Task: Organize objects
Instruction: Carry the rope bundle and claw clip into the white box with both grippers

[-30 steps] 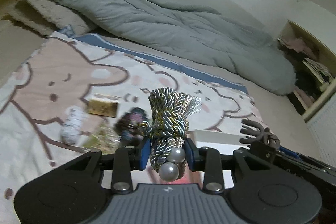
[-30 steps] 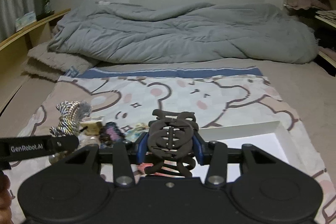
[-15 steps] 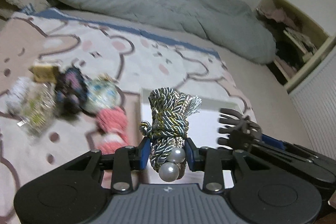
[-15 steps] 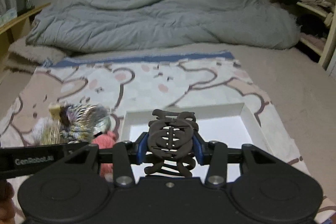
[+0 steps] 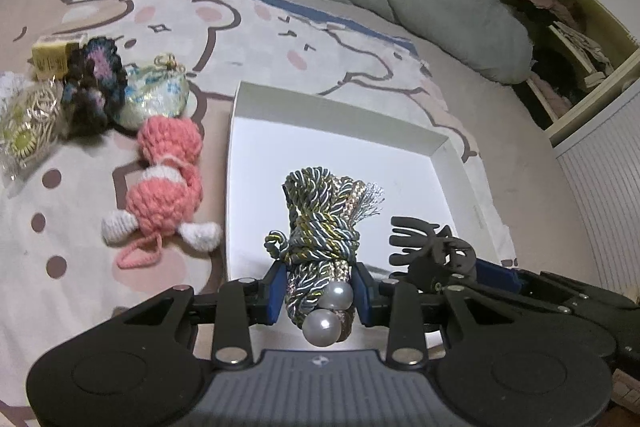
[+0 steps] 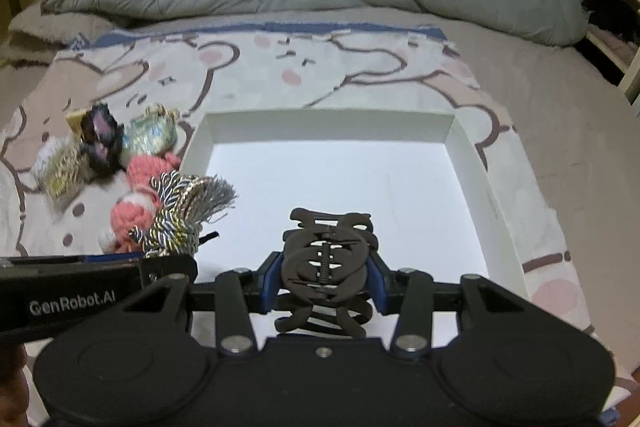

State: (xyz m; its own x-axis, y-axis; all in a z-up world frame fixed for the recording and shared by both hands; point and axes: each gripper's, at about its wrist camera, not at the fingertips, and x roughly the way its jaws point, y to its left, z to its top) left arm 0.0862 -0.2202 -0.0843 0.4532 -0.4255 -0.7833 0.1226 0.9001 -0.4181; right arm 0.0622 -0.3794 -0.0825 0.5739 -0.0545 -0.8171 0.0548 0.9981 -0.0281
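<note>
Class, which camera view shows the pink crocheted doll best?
The left wrist view: the pink crocheted doll lies in full sight on the blanket beside the white box. In the right wrist view the rope bundle held by the left gripper partly hides it.

Right tongs clamp a dark brown claw hair clip above an open white box on a bear-print blanket. At left, the other tongs hold a braided cord bundle beside crocheted trinkets.
</note>
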